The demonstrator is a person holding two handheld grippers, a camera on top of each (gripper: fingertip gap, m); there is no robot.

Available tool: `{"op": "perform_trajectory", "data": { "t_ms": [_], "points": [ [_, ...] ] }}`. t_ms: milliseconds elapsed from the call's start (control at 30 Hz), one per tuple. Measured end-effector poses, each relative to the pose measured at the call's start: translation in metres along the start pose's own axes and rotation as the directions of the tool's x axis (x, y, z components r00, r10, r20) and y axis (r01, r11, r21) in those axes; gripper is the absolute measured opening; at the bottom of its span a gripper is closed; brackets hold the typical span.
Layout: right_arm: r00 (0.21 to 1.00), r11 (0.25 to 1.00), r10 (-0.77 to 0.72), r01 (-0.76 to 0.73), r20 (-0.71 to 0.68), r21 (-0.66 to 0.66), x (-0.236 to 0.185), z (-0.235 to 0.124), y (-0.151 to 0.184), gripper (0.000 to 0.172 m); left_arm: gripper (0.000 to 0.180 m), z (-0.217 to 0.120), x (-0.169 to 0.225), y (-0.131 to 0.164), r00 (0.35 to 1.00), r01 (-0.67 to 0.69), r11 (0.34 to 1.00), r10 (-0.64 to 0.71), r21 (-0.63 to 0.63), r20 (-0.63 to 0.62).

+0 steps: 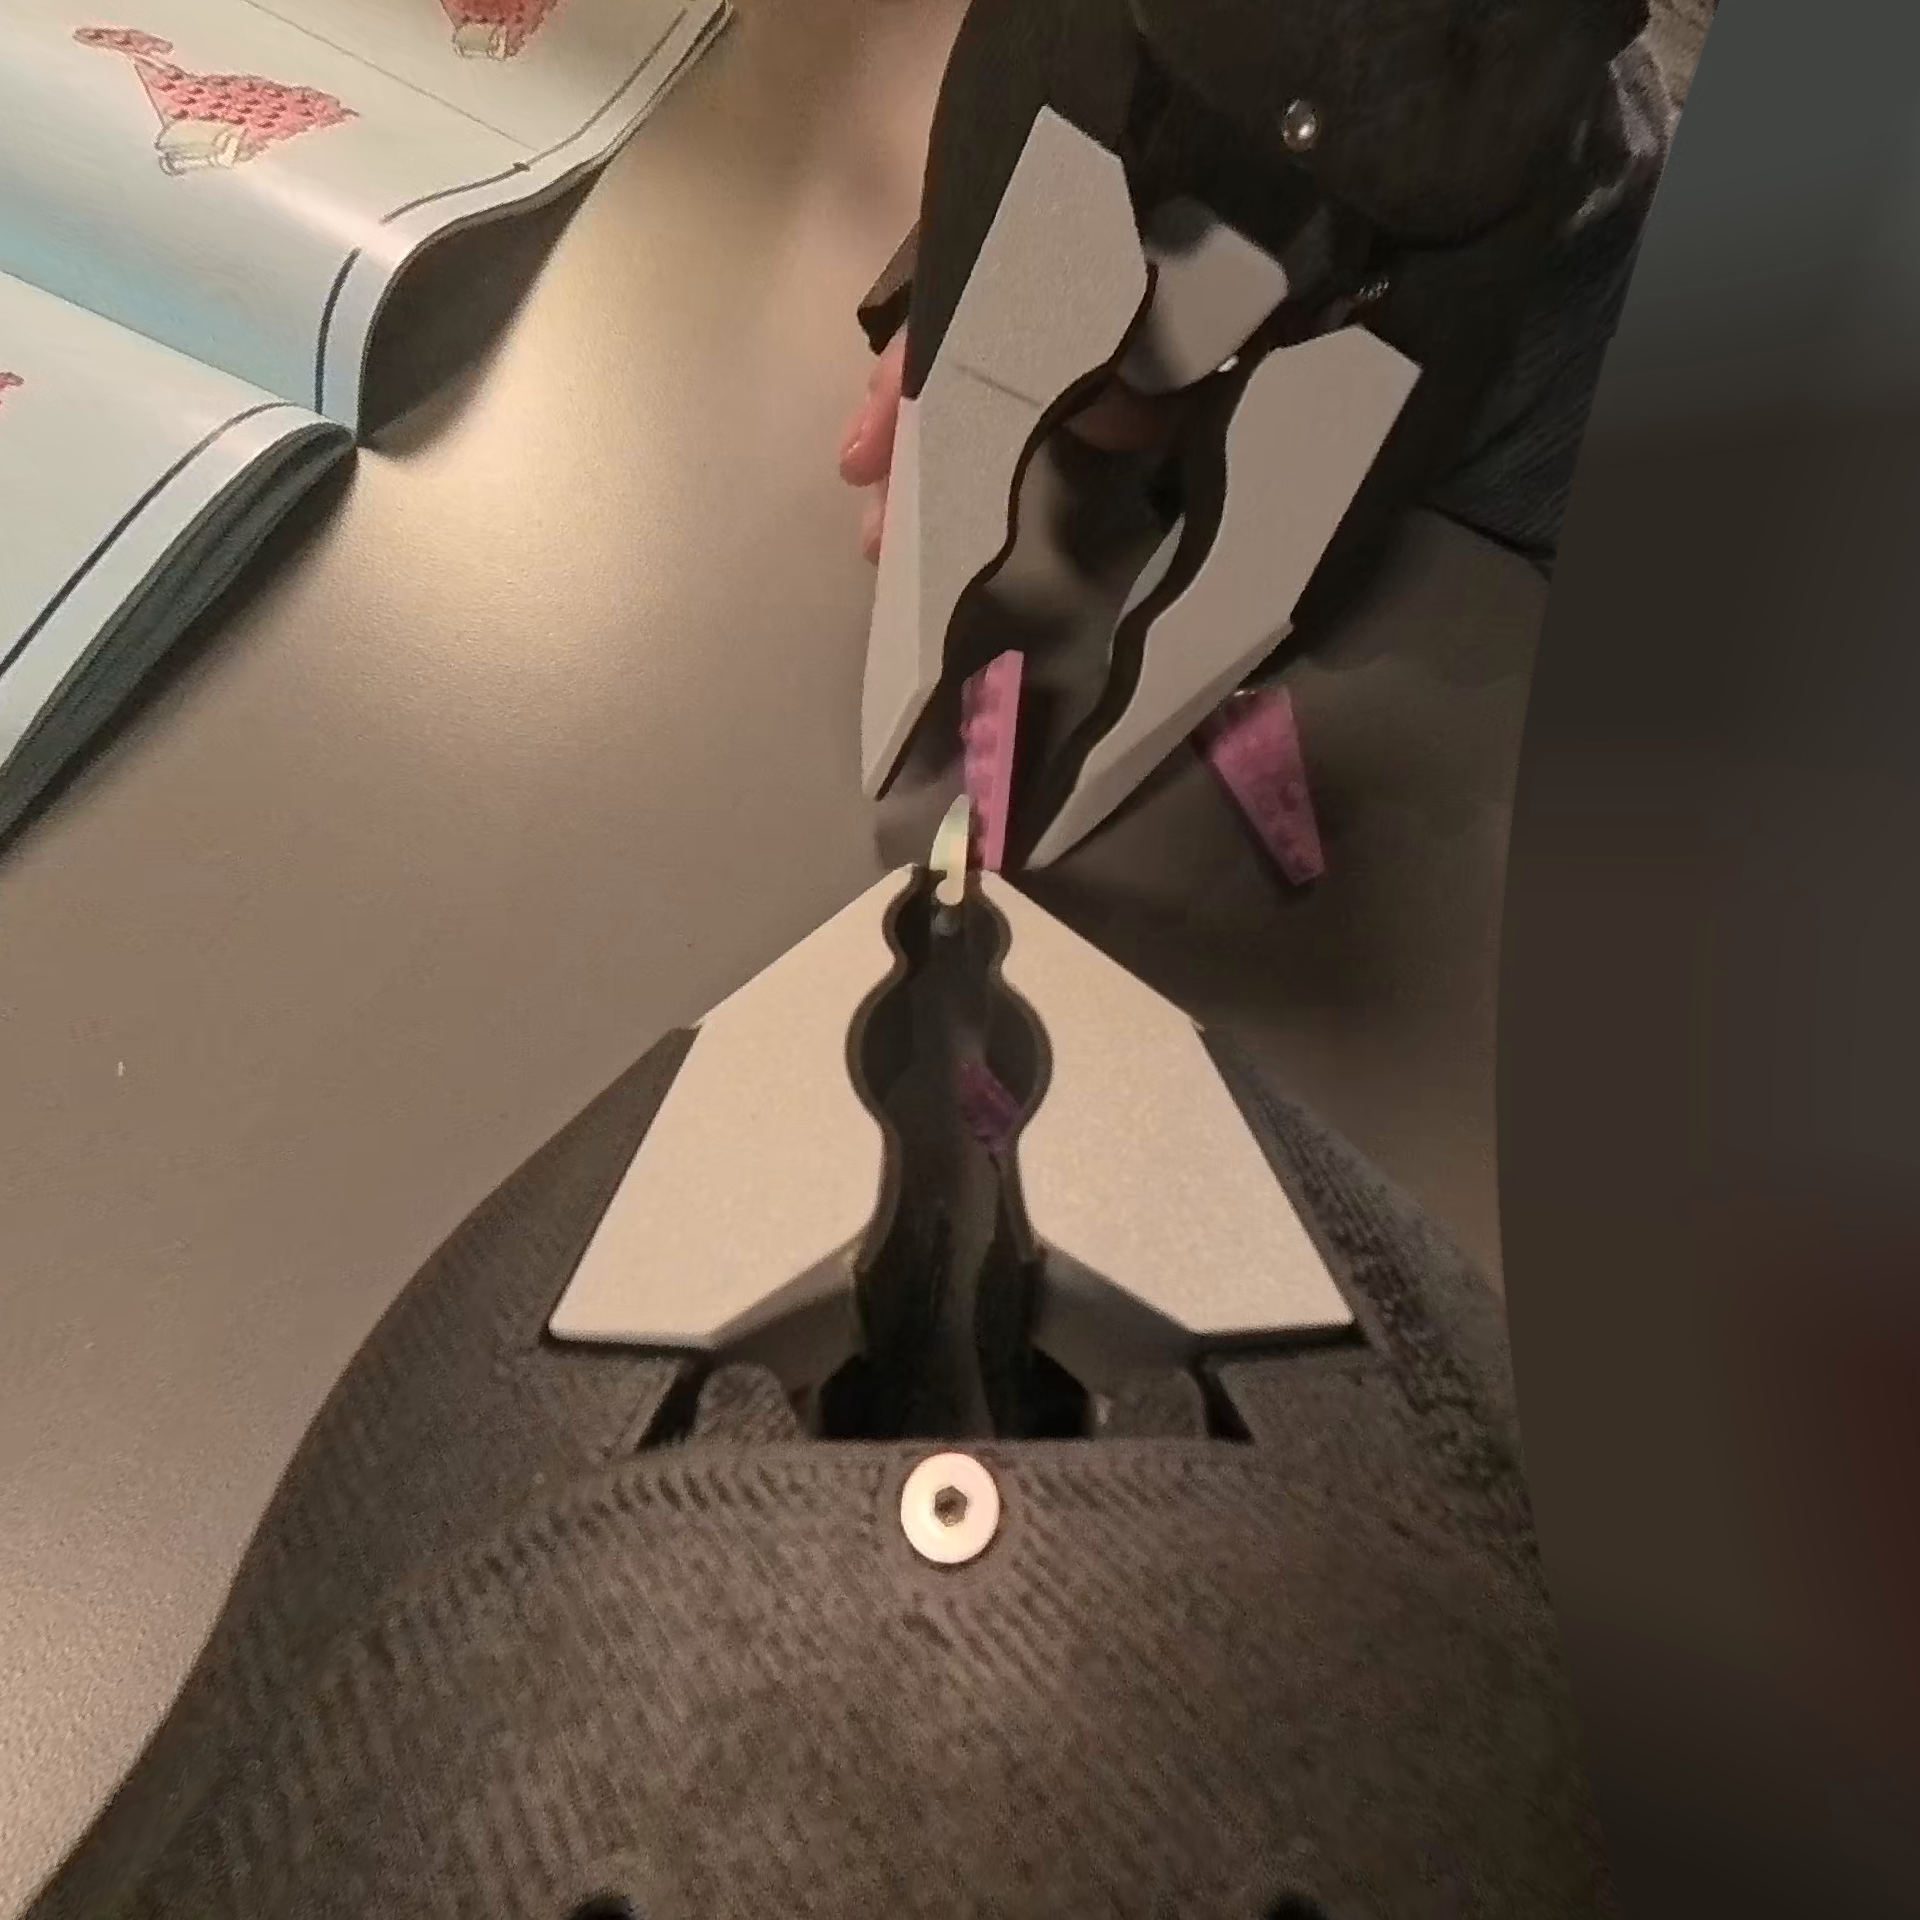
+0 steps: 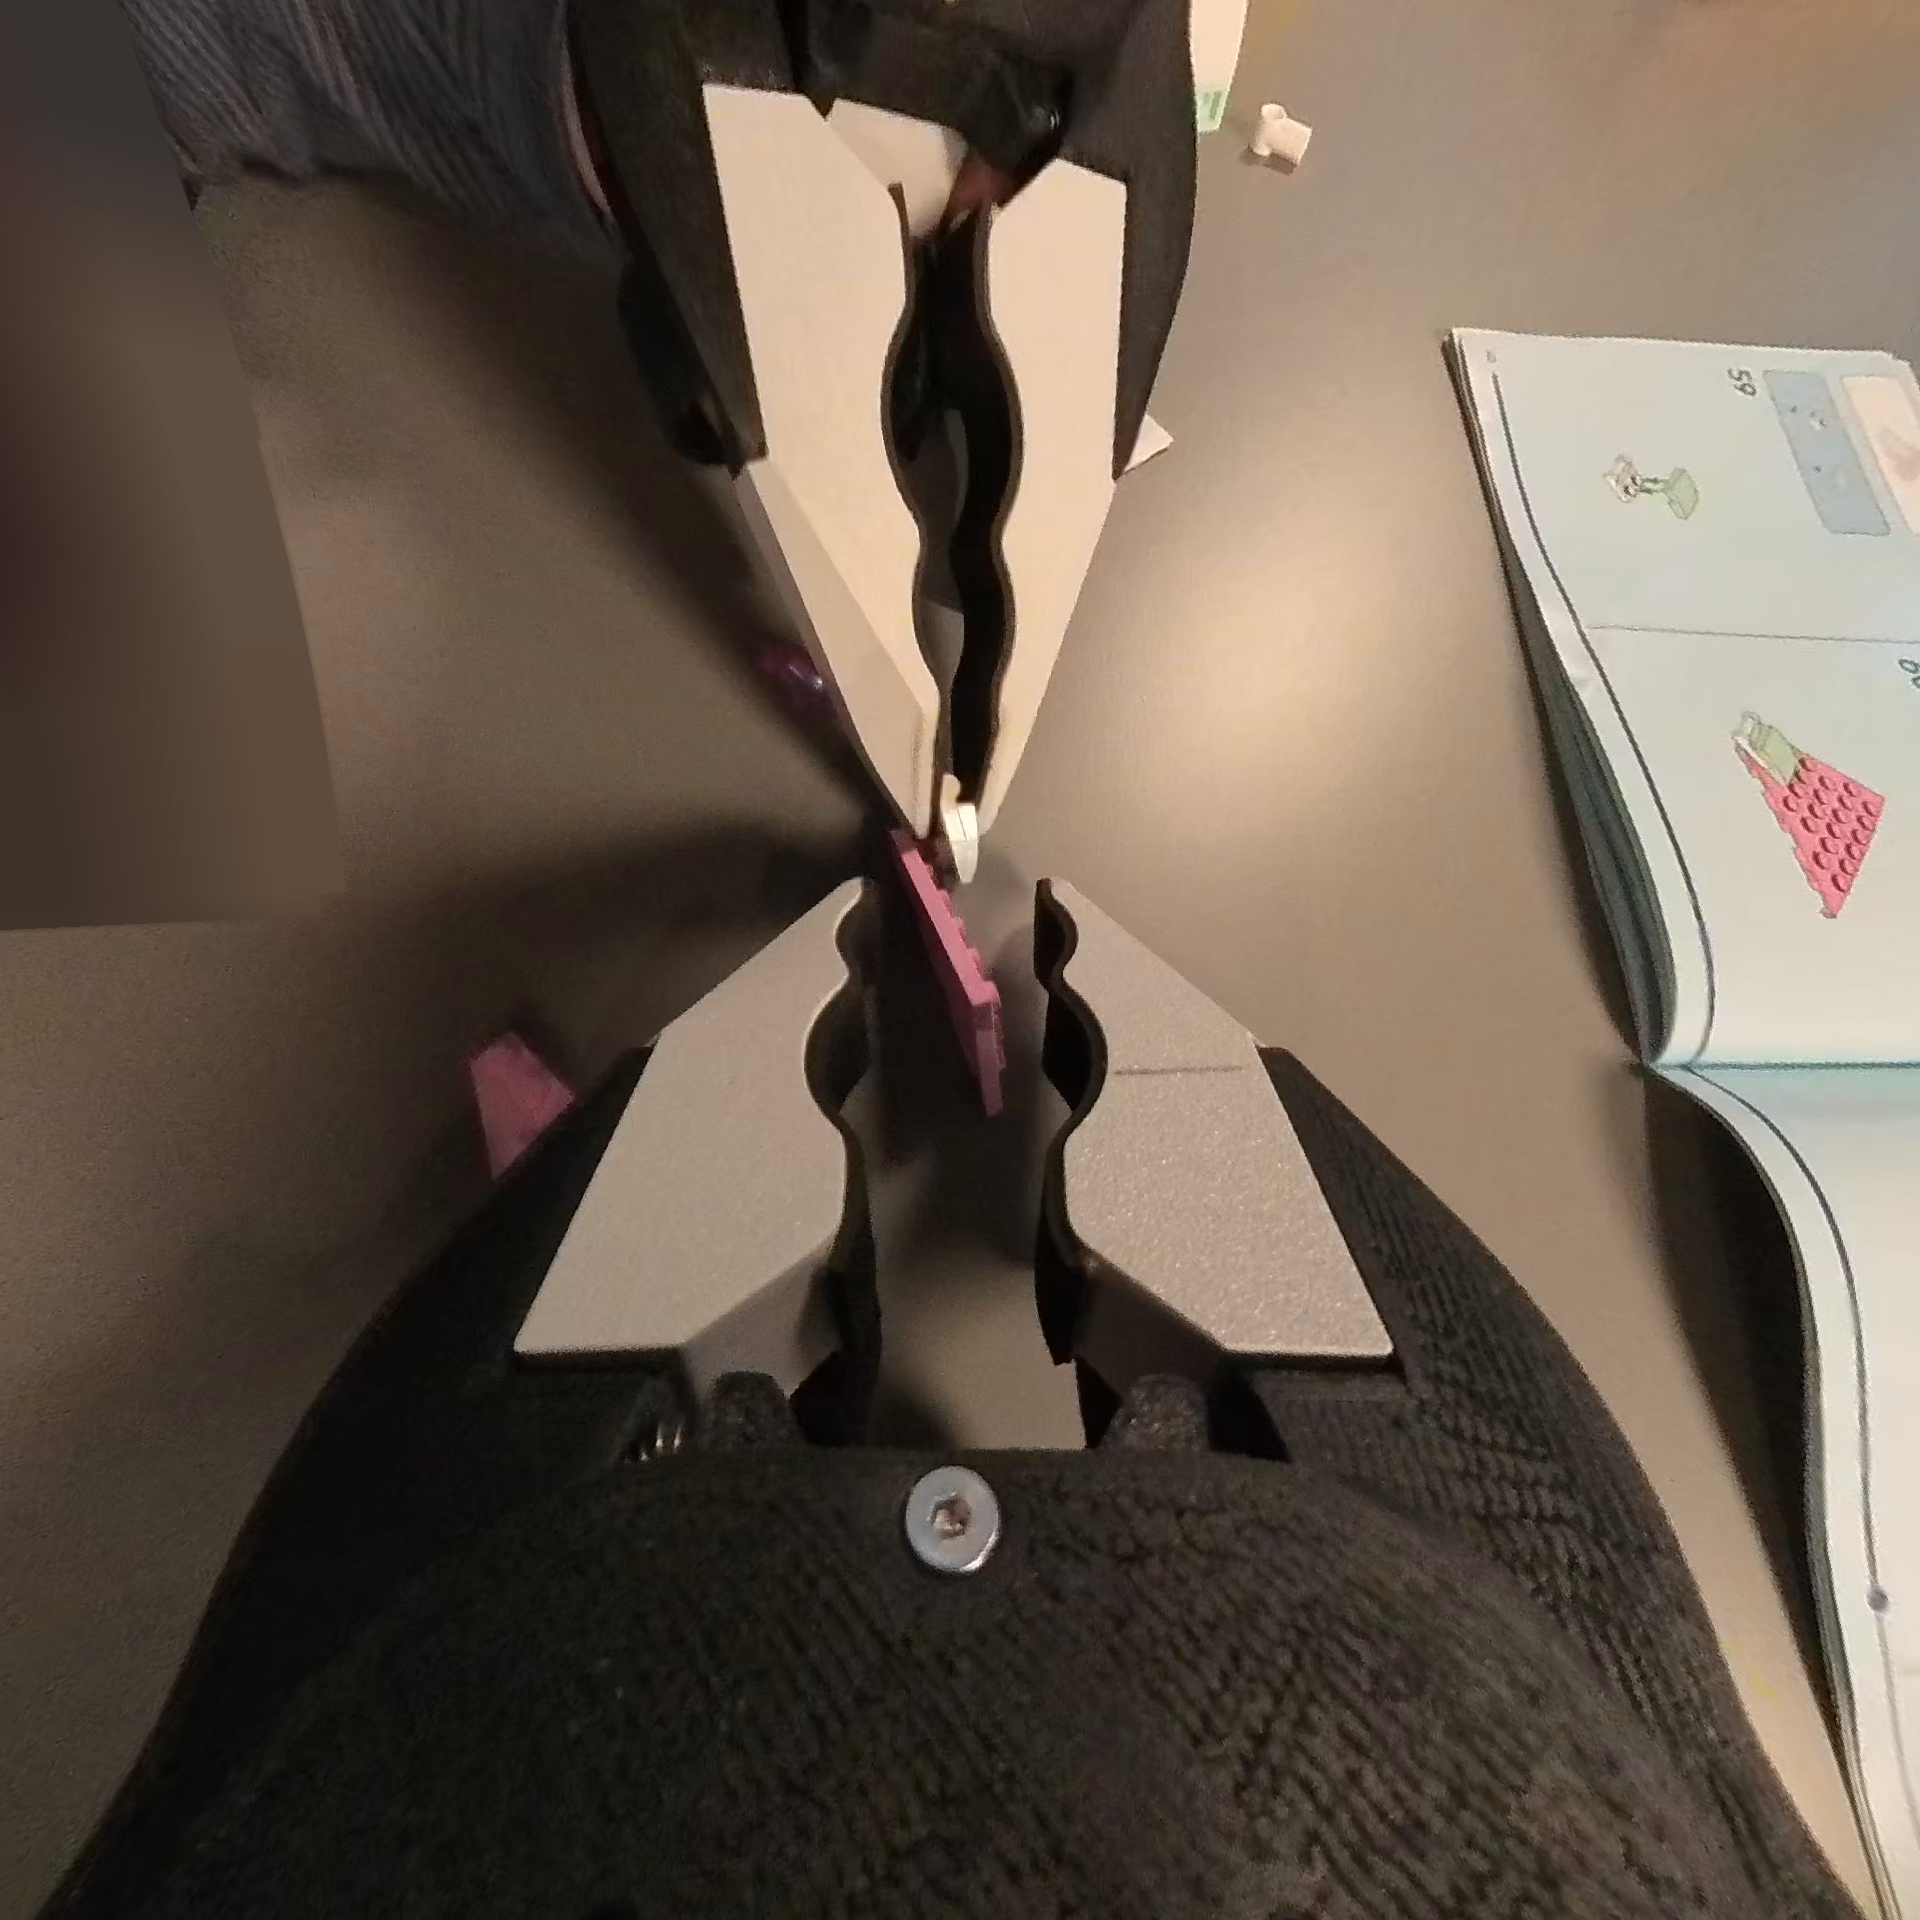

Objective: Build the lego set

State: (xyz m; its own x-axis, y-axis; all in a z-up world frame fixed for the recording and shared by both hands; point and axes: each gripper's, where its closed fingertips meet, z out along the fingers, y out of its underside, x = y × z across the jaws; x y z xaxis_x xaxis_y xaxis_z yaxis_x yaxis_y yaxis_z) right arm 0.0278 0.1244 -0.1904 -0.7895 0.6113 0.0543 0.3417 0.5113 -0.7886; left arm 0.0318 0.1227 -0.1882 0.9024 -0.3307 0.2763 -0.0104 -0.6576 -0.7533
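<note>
A: Closest in, what has the left gripper (image 1: 951, 883) got?

B: Its tips are pinched nearly together on a small white brick piece (image 1: 951, 844) that pokes out past them.

A: And just beyond?

B: The right gripper (image 2: 951, 899) faces it tip to tip, jaws spread wide. A pink wedge plate (image 2: 951, 977) stands on edge between its fingers (image 2: 1132, 1049), with daylight on both sides, so nothing is clamped there. The white piece touches the plate's near end.

A: How would they handle, do you think?

B: Both look like hard, light, slick plastic. I'd judge the thin plate is best taken across its flat faces, and the tiny white piece by its sides, where it could easily twist out.

A: Farther off?

B: A second pink wedge plate (image 1: 1262, 795) lies on the grey table (image 1: 520, 831), and an open instruction booklet (image 1: 187, 343) sits at the far edge
</note>
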Motion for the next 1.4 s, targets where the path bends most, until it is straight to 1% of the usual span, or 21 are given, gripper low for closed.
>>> {"op": "perform_trajectory", "data": {
  "t_ms": [133, 300, 467, 600, 733, 800, 833, 900, 1000, 1067, 1133, 1267, 1400],
  "points": [
    [1.000, 1.000, -0.009, 0.010, 0.011, -0.006, -0.004, 0.005, -0.003, 0.026, 0.005, 0.000, 0.001, 0.000, 1.000, -0.007, 1.000, 0.007, -0.002, 0.001],
    [1.000, 1.000, -0.024, 0.024, 0.011, -0.016, -0.006, 0.007, -0.003, 0.013, 0.005, 0.000, 0.002, 0.001, 1.000, -0.015, 1.000, 0.015, -0.004, -0.001],
    [1.000, 1.000, -0.014, 0.014, 0.018, -0.017, -0.006, 0.008, -0.002, 0.012, 0.005, 0.000, 0.003, 0.001, 1.000, -0.021, 1.000, 0.021, -0.003, 0.003],
    [0.997, 0.999, 0.031, -0.030, 0.066, -0.018, -0.012, 0.007, -0.001, 0.011, 0.005, 0.001, 0.007, 0.003, 0.999, -0.050, 0.999, 0.050, -0.012, -0.017],
    [0.998, 1.000, -0.011, 0.013, 0.059, -0.019, -0.014, 0.006, -0.001, 0.010, 0.005, 0.001, 0.010, 0.003, 0.997, -0.074, 0.997, 0.073, -0.015, -0.019],
    [0.994, 0.994, -0.109, 0.109, 0.009, -0.014, -0.012, 0.007, -0.003, 0.009, 0.005, 0.000, 0.009, 0.002, 0.992, -0.121, 0.993, 0.121, -0.006, 0.020],
    [0.988, 0.988, -0.155, 0.155, -0.025, -0.006, -0.009, 0.006, -0.006, 0.009, 0.005, -0.002, 0.007, 0.000, 0.984, -0.170, 0.985, 0.170, 0.006, 0.055],
    [0.975, 0.978, -0.206, 0.208, -0.086, 0.020, -0.005, 0.001, -0.015, 0.009, 0.005, -0.009, 0.006, -0.007, 0.963, -0.251, 0.967, 0.244, 0.054, 0.112],
    [0.942, 0.954, -0.287, 0.298, -0.172, 0.039, 0.001, -0.007, -0.028, 0.008, 0.005, -0.019, 0.006, -0.020, 0.948, -0.304, 0.943, 0.284, 0.136, 0.147],
    [0.920, 0.940, -0.327, 0.339, -0.214, 0.022, 0.004, -0.008, -0.030, 0.008, 0.005, -0.021, 0.005, -0.023, 0.933, -0.338, 0.929, 0.311, 0.148, 0.179],
    [0.905, 0.932, -0.351, 0.363, -0.240, 0.005, 0.006, -0.008, -0.030, 0.009, 0.005, -0.021, 0.003, -0.023, 0.920, -0.365, 0.919, 0.332, 0.149, 0.208],
    [0.897, 0.929, -0.352, 0.371, -0.267, 0.022, 0.009, -0.012, -0.034, 0.009, 0.005, -0.024, 0.003, -0.029, 0.927, -0.349, 0.916, 0.306, 0.200, 0.215],
    [0.873, 0.911, -0.382, 0.411, -0.304, 0.035, 0.011, -0.016, -0.038, 0.009, 0.005, -0.025, 0.003, -0.034, 0.904, -0.399, 0.890, 0.340, 0.222, 0.259]
  ]
}}
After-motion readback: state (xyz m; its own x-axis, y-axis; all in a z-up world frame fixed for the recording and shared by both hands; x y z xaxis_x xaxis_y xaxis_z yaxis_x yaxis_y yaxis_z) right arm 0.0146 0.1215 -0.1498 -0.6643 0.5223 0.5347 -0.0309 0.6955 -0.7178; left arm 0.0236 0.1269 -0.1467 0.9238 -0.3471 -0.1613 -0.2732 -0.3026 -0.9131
